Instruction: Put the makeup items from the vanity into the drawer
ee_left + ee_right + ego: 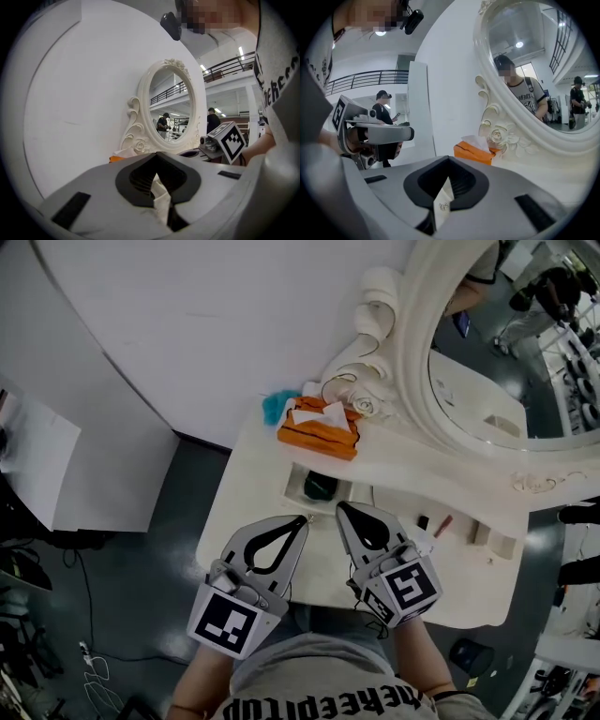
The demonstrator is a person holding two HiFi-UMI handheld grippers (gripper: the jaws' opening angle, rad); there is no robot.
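Seen from the head camera, a person holds two grippers side by side over a cream vanity surface. The left gripper and the right gripper both have their jaws clenched with the tips together. Each gripper's own view shows only the pale surface through the teardrop gap behind the tips, so neither is grasping anything. Just ahead of both sets of jaw tips is a rectangular recess, probably the open drawer, with a dark rounded object lying in it. Off to the right of the right jaws, apart from them, lie a slim reddish tube and, just beside it, a small dark item. Both look like makeup items not yet put away. Beyond the recess are an orange tissue box and a large oval mirror in a carved frame. The step in hand seems to be reaching for a first item. To do it well, the right jaws should be released before they come down, set across the narrow width of the tube, and lowered until they touch the surface. They should clench gently so the tube does not roll away.
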